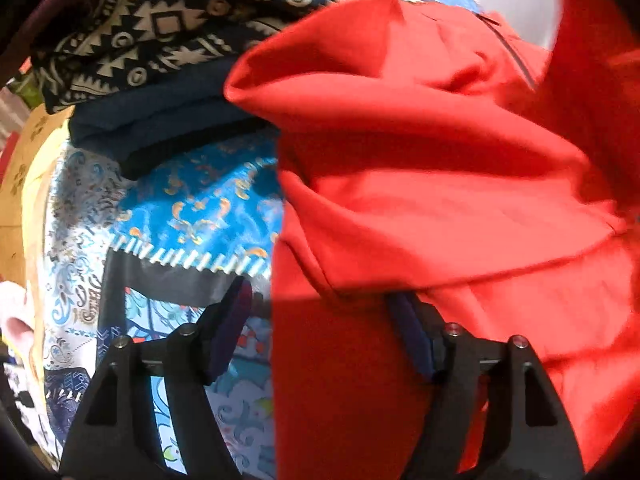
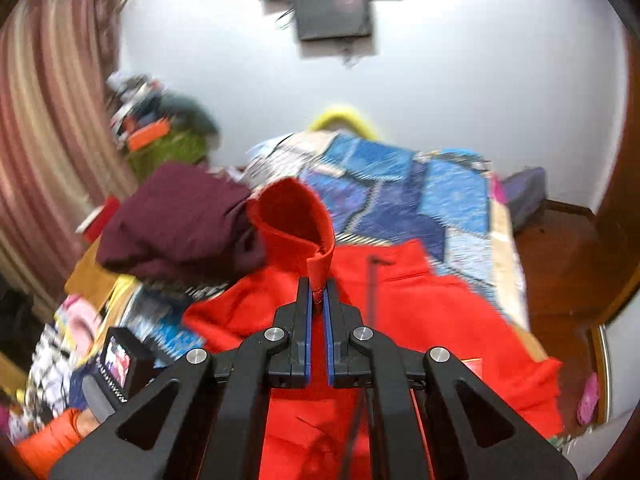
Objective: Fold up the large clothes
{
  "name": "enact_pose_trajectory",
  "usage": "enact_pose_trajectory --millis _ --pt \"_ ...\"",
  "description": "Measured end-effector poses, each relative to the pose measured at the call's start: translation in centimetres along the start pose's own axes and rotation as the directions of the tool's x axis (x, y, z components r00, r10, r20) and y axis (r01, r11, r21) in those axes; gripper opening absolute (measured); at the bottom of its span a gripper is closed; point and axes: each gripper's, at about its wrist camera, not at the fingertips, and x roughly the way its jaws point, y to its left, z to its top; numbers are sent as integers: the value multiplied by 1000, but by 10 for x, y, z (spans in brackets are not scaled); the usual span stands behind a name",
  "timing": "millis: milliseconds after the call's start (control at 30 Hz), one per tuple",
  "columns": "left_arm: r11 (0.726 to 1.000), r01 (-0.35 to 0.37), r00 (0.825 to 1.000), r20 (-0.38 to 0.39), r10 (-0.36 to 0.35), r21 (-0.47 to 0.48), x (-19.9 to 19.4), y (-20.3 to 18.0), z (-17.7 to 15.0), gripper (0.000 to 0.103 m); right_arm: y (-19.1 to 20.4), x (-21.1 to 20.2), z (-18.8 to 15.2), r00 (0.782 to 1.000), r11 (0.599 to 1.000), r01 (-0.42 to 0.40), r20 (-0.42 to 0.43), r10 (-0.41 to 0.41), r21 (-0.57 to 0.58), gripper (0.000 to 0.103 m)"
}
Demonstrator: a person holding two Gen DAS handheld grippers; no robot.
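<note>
With the right gripper [image 2: 318, 294] pinching an edge of the red hoodie [image 2: 420, 312] lying on the bed [image 2: 404, 184], and the left gripper [image 1: 324, 312] wide over it, grip an opposite edge and pull taut before folding.

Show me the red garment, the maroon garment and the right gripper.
red garment [image 2: 424, 300]: right wrist view, flat body.
maroon garment [image 2: 180, 220]: right wrist view, bunched middle.
right gripper [image 2: 318, 292]: right wrist view, between fingertips.

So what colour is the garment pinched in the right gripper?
Plain bright red garment, clearest in the right wrist view, pinched by the right gripper.
</note>
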Motion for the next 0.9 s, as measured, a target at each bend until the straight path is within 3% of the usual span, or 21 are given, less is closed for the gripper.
enact_pose_trajectory --millis 233,467,667,900 --pt "987 -134 989 51 138 -88 -2 19 4 71 -64 -25 -13 993 983 106 35 -112 148 4" --pt "965 -99 991 60 116 -243 -8 57 -8 75 -119 -22 -59 984 948 178 -63 -167 265 4" --pt "962 -97 994 28 108 -254 0 60 -11 78 -155 -17 -112 968 905 228 -180 -173 360 4" --pt "956 -105 993 27 117 -273 3 61 -15 84 -163 -13 -157 951 885 250 -272 -148 393 4"
